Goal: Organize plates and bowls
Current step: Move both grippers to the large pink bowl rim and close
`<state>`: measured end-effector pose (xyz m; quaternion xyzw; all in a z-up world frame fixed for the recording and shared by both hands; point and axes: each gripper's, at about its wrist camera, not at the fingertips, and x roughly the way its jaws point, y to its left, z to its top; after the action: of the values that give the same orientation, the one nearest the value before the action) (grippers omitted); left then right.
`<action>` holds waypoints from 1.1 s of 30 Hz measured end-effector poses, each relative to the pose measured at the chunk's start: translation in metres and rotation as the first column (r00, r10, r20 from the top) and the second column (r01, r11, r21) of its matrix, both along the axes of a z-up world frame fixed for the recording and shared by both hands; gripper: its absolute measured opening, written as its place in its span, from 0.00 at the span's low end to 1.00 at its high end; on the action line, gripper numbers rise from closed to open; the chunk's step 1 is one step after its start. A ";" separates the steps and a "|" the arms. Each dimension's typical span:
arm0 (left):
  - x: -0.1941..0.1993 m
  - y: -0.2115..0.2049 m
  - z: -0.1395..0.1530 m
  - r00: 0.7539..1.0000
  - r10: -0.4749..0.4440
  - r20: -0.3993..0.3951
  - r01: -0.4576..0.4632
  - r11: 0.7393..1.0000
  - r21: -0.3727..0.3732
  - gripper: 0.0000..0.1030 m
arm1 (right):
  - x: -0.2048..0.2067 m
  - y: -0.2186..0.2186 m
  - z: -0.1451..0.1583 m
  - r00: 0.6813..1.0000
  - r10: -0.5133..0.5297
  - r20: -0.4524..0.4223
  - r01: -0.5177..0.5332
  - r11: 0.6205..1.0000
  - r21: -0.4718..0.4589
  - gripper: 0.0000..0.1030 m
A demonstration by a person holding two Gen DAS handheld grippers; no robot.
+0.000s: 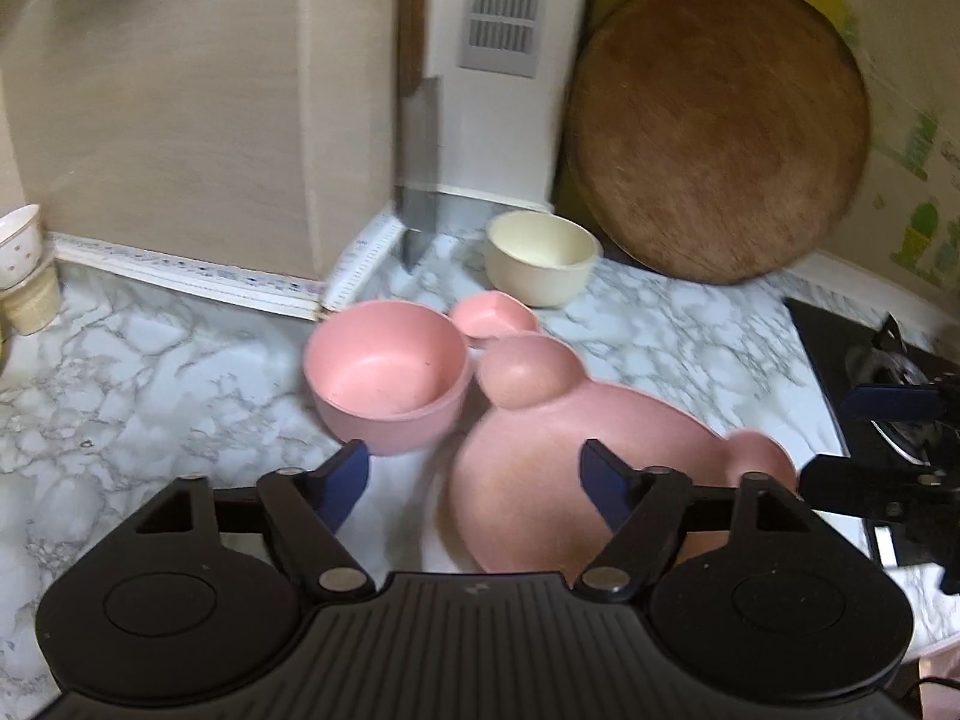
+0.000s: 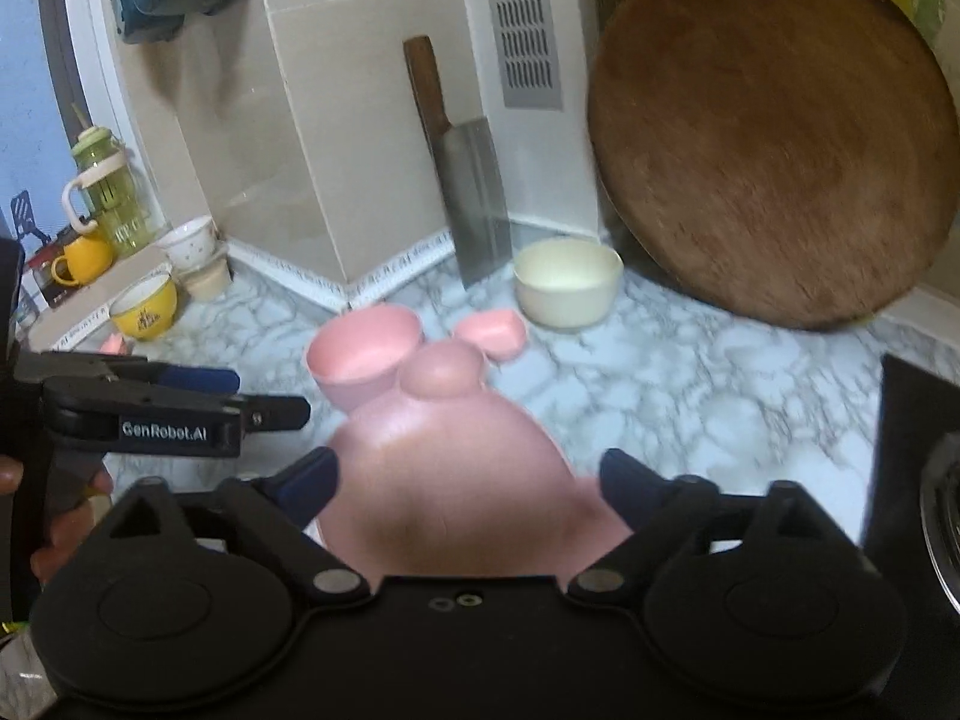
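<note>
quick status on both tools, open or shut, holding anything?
Left tool: open, holding nothing.
Right tool: open wide above the pink plate, not gripping it.

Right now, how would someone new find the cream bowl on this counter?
Find the big round wooden board leaning against the wall. At its foot on the marble counter, beside the cleaver, sits the cream bowl. It is the only pale dish there; the nearby bowls are pink.
</note>
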<state>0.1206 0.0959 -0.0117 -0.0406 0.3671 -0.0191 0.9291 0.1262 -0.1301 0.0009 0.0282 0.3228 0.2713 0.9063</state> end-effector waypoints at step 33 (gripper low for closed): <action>0.118 0.110 -0.069 0.964 0.186 -0.189 -0.216 0.964 -0.155 0.77 | 0.176 0.154 -0.037 0.972 -0.003 -0.236 -0.026 0.993 -0.119 0.76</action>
<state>0.2381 0.2062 -0.0808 -0.1601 0.4372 0.0470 0.8837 0.3020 0.0234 -0.0358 0.0035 0.4443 0.2513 0.8599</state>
